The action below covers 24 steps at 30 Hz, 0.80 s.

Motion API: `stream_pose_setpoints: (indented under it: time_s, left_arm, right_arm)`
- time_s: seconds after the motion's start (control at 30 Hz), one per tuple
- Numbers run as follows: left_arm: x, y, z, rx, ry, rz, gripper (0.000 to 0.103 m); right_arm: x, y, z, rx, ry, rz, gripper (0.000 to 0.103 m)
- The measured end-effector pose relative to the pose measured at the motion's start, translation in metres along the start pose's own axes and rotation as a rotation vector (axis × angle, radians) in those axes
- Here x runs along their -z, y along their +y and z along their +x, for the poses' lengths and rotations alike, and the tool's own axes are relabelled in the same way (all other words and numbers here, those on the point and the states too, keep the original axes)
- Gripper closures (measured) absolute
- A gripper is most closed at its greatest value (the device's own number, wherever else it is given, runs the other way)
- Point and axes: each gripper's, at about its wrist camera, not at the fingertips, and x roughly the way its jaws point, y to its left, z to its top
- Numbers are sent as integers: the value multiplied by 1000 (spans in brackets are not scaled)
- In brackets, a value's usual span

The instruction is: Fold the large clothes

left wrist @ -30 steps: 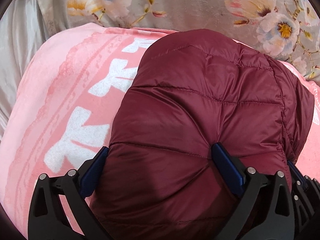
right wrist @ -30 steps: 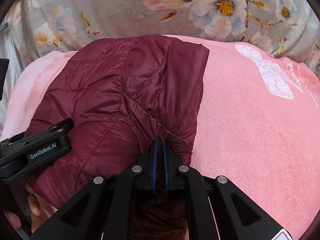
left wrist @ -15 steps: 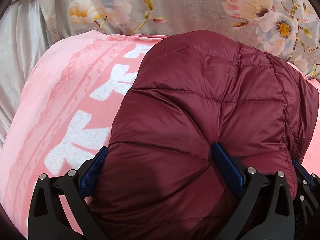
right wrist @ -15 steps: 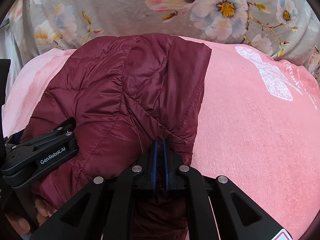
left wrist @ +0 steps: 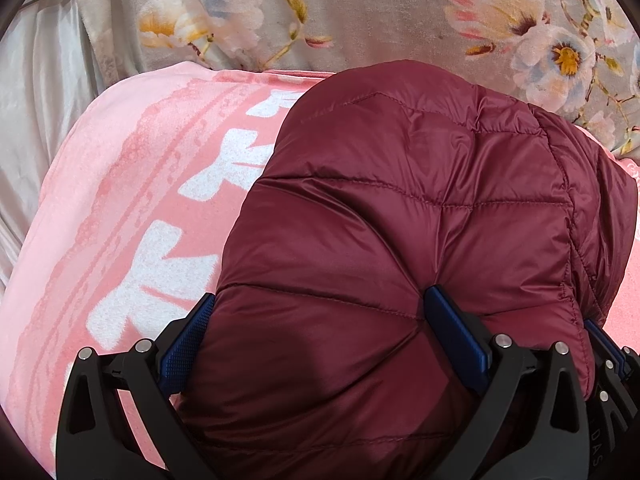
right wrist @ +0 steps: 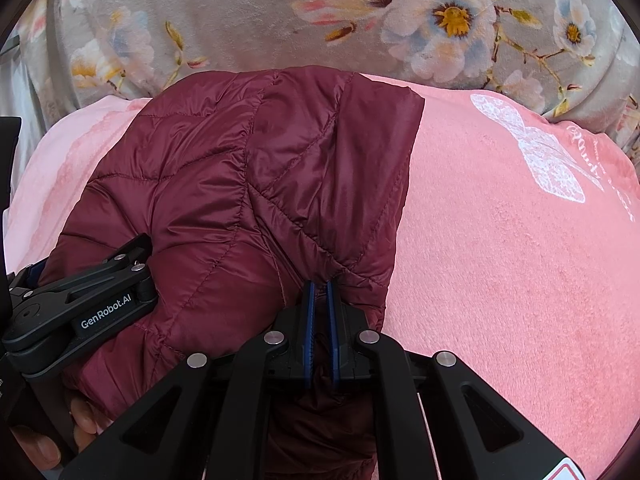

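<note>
A dark red quilted puffer jacket (left wrist: 400,220) lies folded in a bundle on a pink blanket (left wrist: 120,200). My left gripper (left wrist: 320,304) stands wide, with a thick puffy fold of the jacket between its blue pads (left wrist: 456,328). In the right wrist view my right gripper (right wrist: 319,286) is shut on the near right edge of the jacket (right wrist: 248,184). The left gripper (right wrist: 80,300) shows there at the jacket's left side, with a hand under it.
The pink blanket (right wrist: 520,260) has white letters at the left and a white butterfly print (right wrist: 548,160) at the right. Behind it is a grey floral cover (right wrist: 260,16). Pale satin fabric (left wrist: 36,92) lies at the far left.
The jacket and both grippers have slid a little toward the near side; more floral cover shows behind. Both grips are unchanged.
</note>
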Motion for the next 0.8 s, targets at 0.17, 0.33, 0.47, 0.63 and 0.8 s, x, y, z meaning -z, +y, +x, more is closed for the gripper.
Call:
stream_pose_setpoints:
  time_s: [0.17, 0.33, 0.47, 0.63, 0.8]
  left_arm:
    - [0, 1, 0, 5, -1, -4, 5]
    - [-1, 8, -5, 44, -12, -34, 5]
    - [10, 17, -38, 38, -47, -9, 5]
    - [37, 29, -93, 46, -88, 1, 5]
    - [77, 31, -119, 29, -30, 36, 5]
  right_arm:
    - [-1, 0, 0, -7, 0, 5, 97]
    - [-2, -13, -6, -75, -7, 69, 96]
    - [10, -13, -51, -69, -65, 46, 44]
    - [38, -10, -97, -29, -105, -3, 38]
    - [74, -14, -127, -43, -88, 6, 37]
